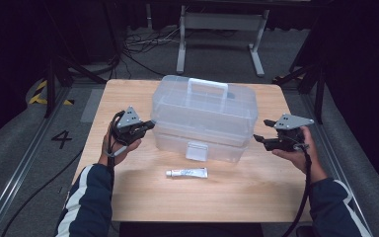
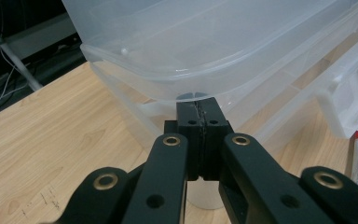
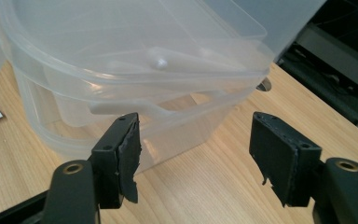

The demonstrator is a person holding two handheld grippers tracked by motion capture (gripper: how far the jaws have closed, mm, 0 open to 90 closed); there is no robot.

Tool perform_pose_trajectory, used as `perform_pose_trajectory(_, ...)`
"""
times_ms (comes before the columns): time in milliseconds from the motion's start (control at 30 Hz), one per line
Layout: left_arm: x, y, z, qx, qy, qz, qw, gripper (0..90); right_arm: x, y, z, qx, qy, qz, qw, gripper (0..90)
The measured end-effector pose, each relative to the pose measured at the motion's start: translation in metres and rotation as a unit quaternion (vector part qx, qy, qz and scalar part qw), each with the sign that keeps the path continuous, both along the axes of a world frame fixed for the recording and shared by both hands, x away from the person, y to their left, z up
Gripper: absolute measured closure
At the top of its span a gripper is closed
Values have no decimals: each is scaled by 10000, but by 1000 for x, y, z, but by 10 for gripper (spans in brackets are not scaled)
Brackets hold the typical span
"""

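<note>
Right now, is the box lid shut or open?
Shut. The lid sits flat on the box all round, the front latch lies down against the wall, and the handle is on top.

High view overhead, tool views close, sharing clear box (image 1: 205, 118)

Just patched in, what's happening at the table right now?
A person holds a gripper at each end of a clear plastic storage box on the wooden table. The left gripper is shut, its tips at the box's lid rim. The right gripper is open beside the other end, gripping nothing. A small tube lies in front of the box.
</note>
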State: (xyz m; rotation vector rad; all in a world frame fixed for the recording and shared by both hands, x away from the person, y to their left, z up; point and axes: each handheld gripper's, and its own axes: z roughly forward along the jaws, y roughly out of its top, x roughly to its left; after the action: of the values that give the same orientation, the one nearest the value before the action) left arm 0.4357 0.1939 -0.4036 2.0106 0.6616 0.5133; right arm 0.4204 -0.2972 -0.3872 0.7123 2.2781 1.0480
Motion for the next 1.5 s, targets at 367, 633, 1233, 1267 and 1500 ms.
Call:
perform_pose_trajectory(367, -2, 0, 2, 25, -67, 19, 10000, 850, -3, 6, -8, 330, -476, -32, 9983, 378)
perform_pose_trajectory(633, -4, 2, 0, 132, 11, -46, 9999, 800, -7, 6, -3, 440, -893, -76, 9950, 446)
perform_pose_trajectory(1233, -7, -4, -8, 86, 239, -584, 9980, 632, -14, 24, 6, 686, -1945, -396, 9777, 677)
perform_pose_trajectory(1267, -7, -4, -8, 79, 250, -590, 9979, 628, -14, 24, 8, 744, -1945, -425, 9772, 691)
perform_pose_trajectory(1500, -10, -11, -8, 142, 234, -768, 9967, 632, -8, 23, 12, 887, -2002, -626, 9737, 750)
